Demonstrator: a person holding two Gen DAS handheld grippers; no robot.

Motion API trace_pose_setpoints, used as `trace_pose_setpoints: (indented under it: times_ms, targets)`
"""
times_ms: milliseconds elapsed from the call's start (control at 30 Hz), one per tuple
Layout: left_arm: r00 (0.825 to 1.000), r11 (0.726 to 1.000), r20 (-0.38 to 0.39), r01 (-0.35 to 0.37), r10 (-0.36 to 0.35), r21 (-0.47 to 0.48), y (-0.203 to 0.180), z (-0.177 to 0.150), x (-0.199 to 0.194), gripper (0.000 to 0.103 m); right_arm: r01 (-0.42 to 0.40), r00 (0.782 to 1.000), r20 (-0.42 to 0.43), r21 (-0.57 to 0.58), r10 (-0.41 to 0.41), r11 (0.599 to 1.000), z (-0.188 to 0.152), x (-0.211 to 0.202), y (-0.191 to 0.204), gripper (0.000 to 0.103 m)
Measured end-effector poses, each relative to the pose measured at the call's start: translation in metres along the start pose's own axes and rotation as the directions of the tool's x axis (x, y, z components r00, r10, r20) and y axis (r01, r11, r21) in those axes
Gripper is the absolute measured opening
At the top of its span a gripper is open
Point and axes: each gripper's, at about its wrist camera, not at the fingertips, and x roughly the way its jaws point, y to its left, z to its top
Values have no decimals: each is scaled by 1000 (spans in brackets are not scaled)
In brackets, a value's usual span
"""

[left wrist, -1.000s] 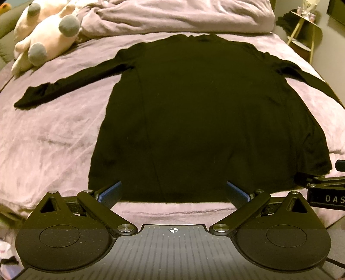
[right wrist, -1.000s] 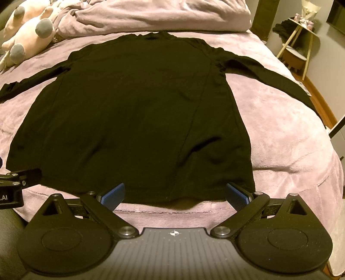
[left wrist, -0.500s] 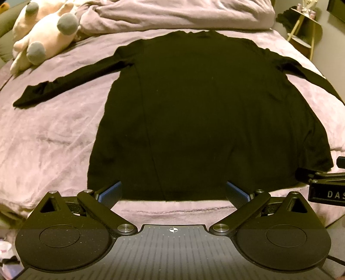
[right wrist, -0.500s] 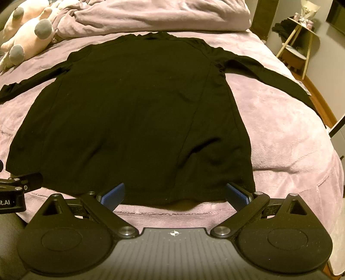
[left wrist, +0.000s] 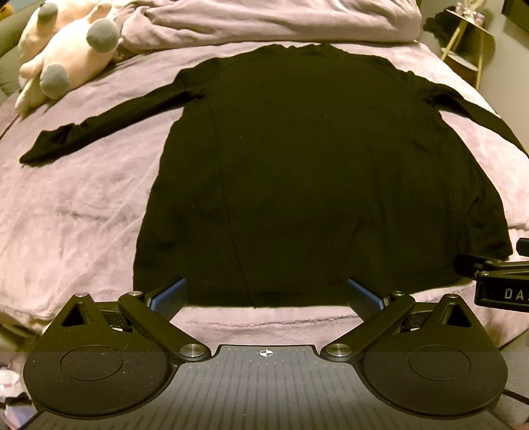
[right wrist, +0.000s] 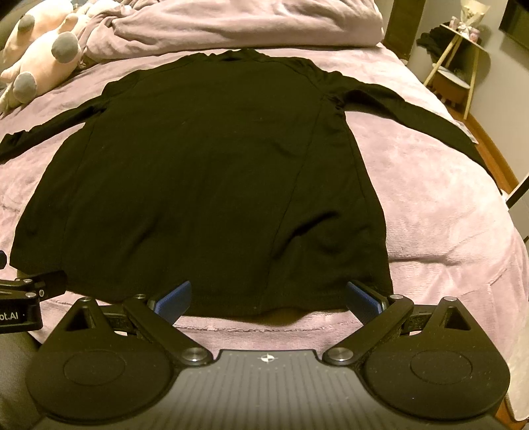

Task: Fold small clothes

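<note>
A black long-sleeved top [left wrist: 297, 165] lies flat on the pink bed cover, collar far, hem near, both sleeves spread out to the sides. It also fills the right wrist view [right wrist: 211, 172]. My left gripper [left wrist: 266, 292] is open and empty, its blue pads just at the hem's left half. My right gripper [right wrist: 269, 296] is open and empty at the hem's right half. Each gripper shows at the edge of the other's view: the right one [left wrist: 492, 274] and the left one [right wrist: 23, 297].
A pink plush toy [left wrist: 66, 56] lies at the far left by a bunched pink duvet [left wrist: 264, 20]. A small side table [right wrist: 459, 59] stands on the floor past the bed's right edge. The bed's front edge [left wrist: 264, 324] is just under the grippers.
Both grippers have stayed open near the hem. The views shifted only slightly, the left one a little closer to the hem.
</note>
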Motion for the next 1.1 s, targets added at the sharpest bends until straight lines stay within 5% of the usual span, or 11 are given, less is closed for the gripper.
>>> trace_pose_setpoints:
  times_ms: [1100]
  targets:
    - [1000, 1000, -21, -8, 9, 5, -1, 0, 5, 103, -15, 1000, -10, 19, 16, 1000, -1, 6, -4, 99]
